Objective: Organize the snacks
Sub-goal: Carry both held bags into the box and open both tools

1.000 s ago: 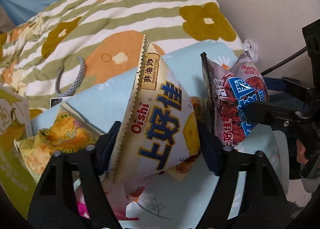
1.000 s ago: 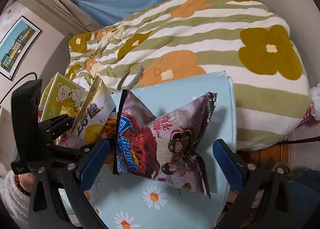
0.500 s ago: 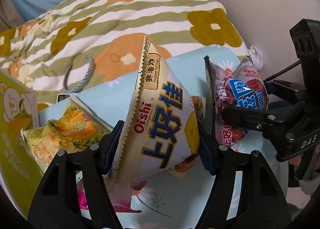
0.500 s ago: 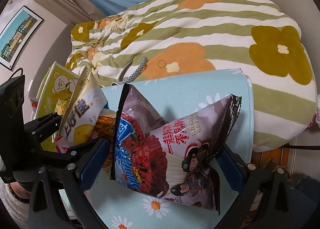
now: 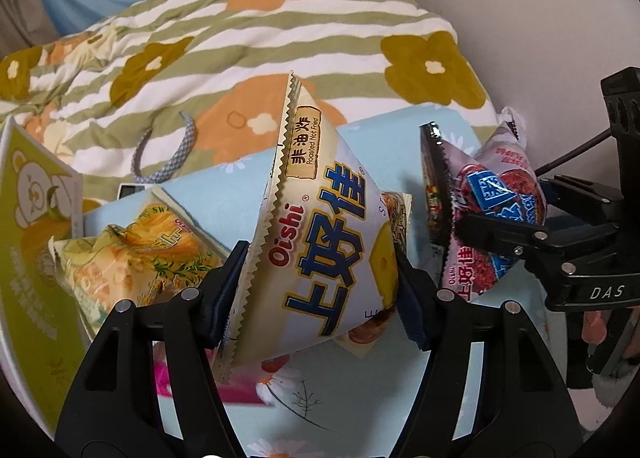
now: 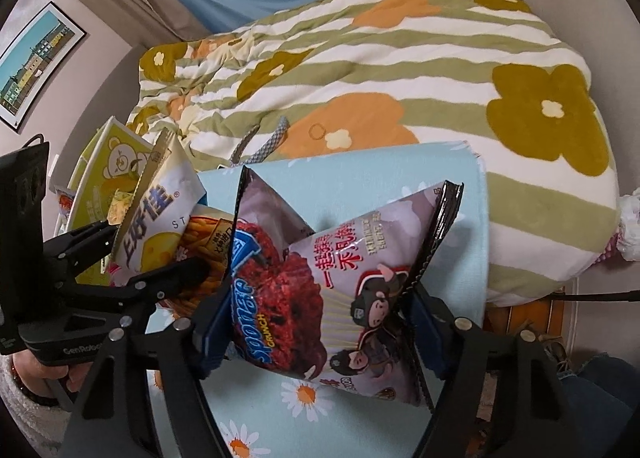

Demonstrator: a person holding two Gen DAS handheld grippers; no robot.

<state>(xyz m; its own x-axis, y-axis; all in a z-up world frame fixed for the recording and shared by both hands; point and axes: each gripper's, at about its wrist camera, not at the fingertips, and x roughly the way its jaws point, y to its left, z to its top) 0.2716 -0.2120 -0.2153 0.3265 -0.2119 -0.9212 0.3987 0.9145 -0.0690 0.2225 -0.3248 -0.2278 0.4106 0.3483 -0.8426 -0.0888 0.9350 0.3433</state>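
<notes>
Where the claws overlap the bags, lower edges are hidden: a pink packet (image 5: 240, 386) under the left claw (image 5: 320, 294) shows only a corner. Four snack bags counted, two claws. Left claw pinches the cream Oishi bag (image 5: 328, 242), blue lettering, serrated seam, upright. Right claw (image 6: 316, 322), jaws closing, pads against the mauve Spoonage bag (image 6: 340, 286), dark seams. Yellow bag (image 5: 136, 258) lies left of the left claw on the daisy-print cloth (image 5: 224, 202).

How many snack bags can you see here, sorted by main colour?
White Oishi bag: 1
Purple Spoonage bag: 1
Yellow bag: 1
Orange bag, partly hidden: 1
Pink packet, mostly hidden: 1
Total: 5
</notes>
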